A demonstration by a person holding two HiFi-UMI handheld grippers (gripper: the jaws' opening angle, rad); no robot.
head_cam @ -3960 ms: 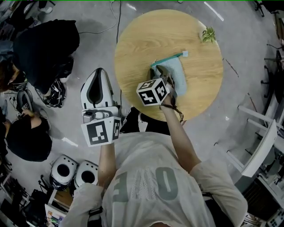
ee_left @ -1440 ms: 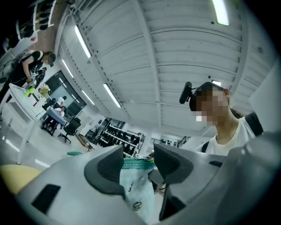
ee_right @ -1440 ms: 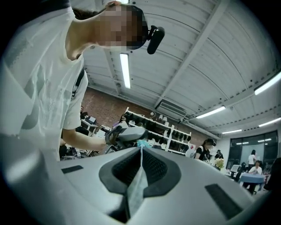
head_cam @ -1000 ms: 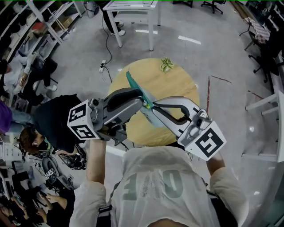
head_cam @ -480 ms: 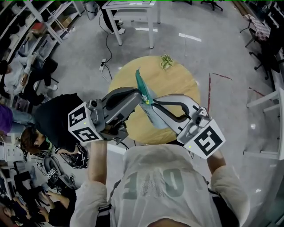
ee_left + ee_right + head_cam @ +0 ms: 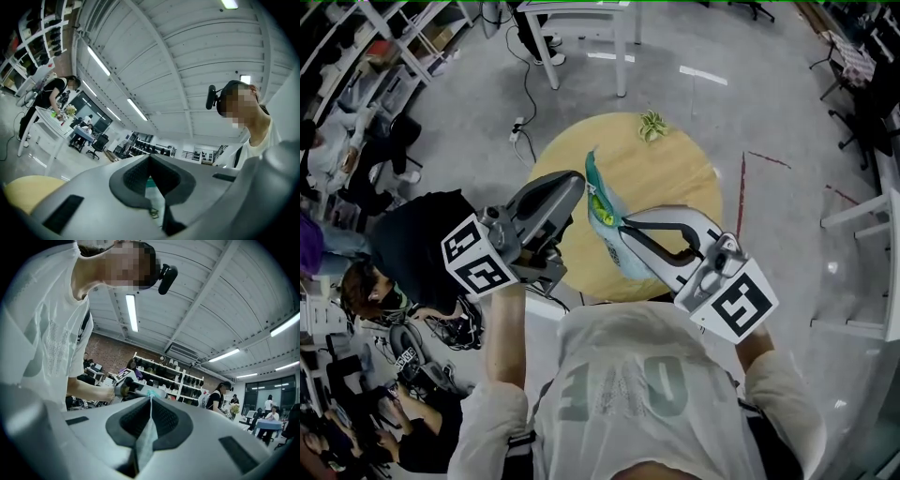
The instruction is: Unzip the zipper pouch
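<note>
We hold the zipper pouch [image 6: 598, 195] over the counter [image 6: 675, 178], left gripper [image 6: 577, 180] and right gripper [image 6: 624, 223] jaws clamped on it; zipper seemingly not yet opened

Round wooden table [image 6: 675, 185], perhaps a small plant [image 6: 652, 125]
</note>
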